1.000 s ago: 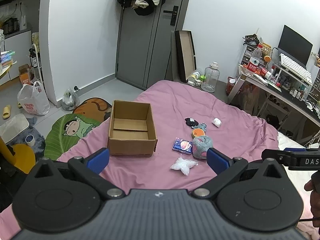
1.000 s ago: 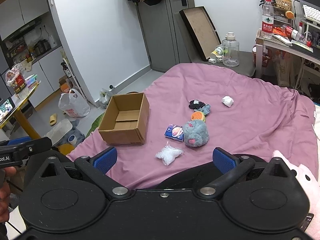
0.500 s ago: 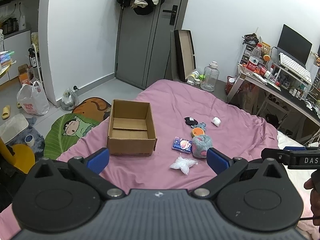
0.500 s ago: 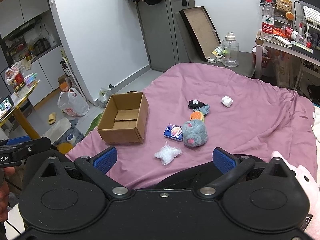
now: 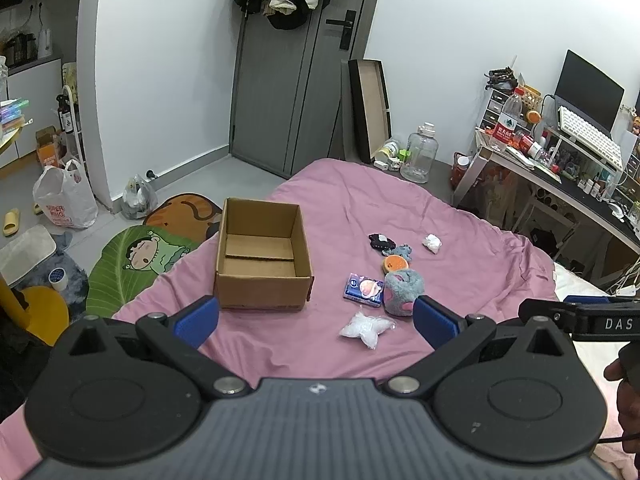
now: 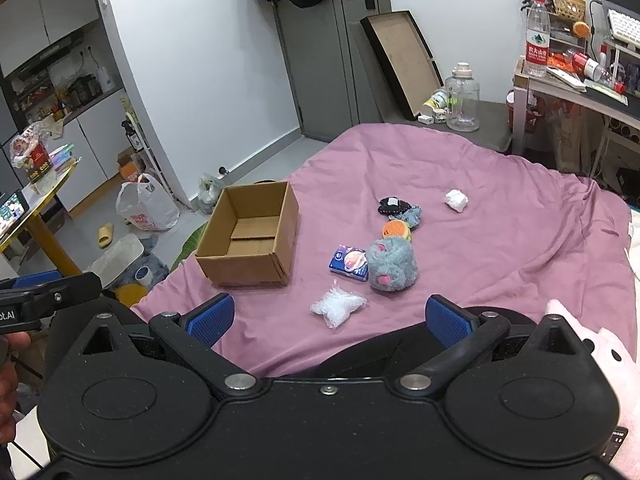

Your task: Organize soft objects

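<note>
The left gripper (image 5: 314,318) and right gripper (image 6: 328,316) both hang wide open and empty above the near edge of the pink bed (image 6: 500,216). The grey plush toy (image 6: 392,258) lies right of the empty cardboard box (image 6: 250,240), touching the blue packet (image 6: 349,262). It looks light and squashy, so I would pinch its round body across the middle.

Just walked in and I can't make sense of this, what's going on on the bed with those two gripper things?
A person is holding a two-finger gripper in each hand above a pink bedspread. Both the left gripper and the right gripper are open and hold nothing. An open cardboard box sits empty on the bed. To its right lie the soft things, untouched: a grey plush toy, a blue packet, a clear plastic bag, a small orange toy and a white wad. Sorting has not started.
</note>
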A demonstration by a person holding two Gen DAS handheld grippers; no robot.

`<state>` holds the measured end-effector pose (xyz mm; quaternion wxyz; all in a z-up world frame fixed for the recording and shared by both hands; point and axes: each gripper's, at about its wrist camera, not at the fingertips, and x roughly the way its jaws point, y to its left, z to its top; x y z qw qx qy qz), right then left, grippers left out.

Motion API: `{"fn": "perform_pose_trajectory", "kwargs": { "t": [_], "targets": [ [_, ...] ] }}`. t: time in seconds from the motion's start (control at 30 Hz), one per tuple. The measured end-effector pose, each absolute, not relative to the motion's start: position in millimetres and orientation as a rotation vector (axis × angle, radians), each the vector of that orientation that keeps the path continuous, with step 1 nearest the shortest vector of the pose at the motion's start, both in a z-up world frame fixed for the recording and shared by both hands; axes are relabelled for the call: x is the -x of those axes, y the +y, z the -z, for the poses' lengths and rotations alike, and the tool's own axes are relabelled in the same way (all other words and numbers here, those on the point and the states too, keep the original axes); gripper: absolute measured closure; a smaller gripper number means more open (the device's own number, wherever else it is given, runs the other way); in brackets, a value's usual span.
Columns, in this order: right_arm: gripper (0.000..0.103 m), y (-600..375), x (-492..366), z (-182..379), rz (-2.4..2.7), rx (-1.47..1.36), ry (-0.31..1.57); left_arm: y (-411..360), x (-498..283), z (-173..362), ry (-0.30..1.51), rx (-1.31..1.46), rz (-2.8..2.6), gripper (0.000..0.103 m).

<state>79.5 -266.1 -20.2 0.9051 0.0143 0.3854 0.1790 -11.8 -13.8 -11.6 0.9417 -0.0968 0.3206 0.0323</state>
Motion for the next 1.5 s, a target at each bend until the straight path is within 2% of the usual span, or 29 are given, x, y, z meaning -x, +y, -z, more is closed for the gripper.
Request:
{"fn": "perform_pose_trajectory", "kwargs": {
  "t": [0.97,1.5],
  "targets": [
    [0.0,-264.7,-140.9,48.8,-0.367,-0.045,0.887,-7.2,-59.8,27.8,0.719,0.214,-0.115,0.0],
    [0.0,-268.4,-187.2,91.2,-0.36,-0.069,0.913,-11.5,-119.2,61.5,0.753,0.297,-0.091,0.0]
  ]
}}
